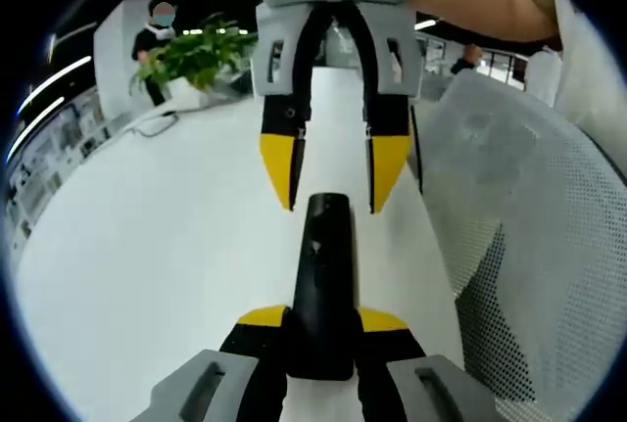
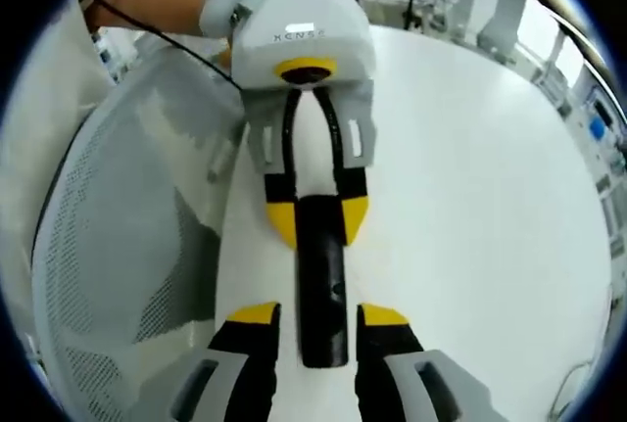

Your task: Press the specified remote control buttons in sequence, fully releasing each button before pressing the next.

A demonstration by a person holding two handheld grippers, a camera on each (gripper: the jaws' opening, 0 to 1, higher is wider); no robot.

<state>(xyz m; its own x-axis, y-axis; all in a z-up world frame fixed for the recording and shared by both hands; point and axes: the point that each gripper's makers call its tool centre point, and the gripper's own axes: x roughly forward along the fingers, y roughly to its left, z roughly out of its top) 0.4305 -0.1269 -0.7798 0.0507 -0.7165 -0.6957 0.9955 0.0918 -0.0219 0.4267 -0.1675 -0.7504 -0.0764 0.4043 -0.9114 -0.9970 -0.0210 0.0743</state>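
White table — both grippers' jaws facing, flanking remote

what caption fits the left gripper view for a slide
Left tongs hold one end of a black remote on a white table, right tongs poised open over its far end.

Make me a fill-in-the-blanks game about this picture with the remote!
1. The remote is the colour ____.
2. The left gripper is holding the ____.
3. The table is the colour ____.
4. The tips of the right gripper are the colour ____.

Missing words: black; remote; white; yellow
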